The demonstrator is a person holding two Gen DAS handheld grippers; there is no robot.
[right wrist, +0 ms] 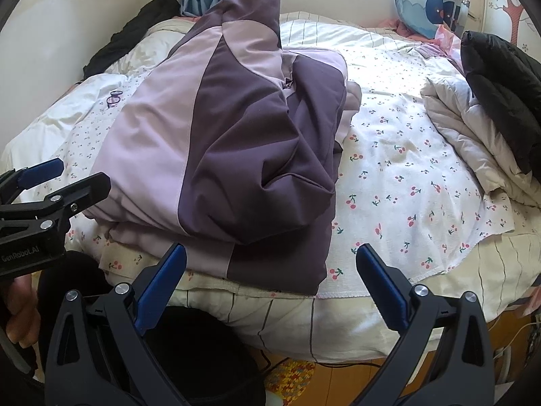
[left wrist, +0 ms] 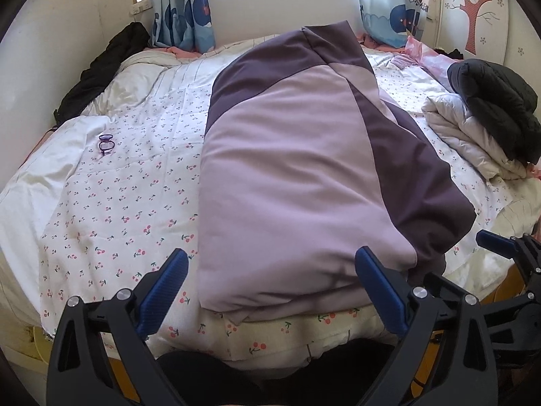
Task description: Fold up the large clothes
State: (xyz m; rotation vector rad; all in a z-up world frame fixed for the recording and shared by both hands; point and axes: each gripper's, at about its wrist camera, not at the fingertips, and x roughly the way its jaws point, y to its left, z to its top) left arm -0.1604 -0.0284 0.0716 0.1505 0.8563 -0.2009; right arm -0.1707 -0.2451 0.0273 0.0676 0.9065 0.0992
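lilac and plum fabric of the padded jacket [right wrist: 223, 135] is seen lying partly folded on the cherry-print bedsheet [right wrist: 405, 176], near the bed's front edge. both the left gripper [left wrist: 270, 291] and right gripper [right wrist: 270, 284] are held wide apart, empty. it is judged soft, bulky, slightly slippery; its thick near hem is best pinched.
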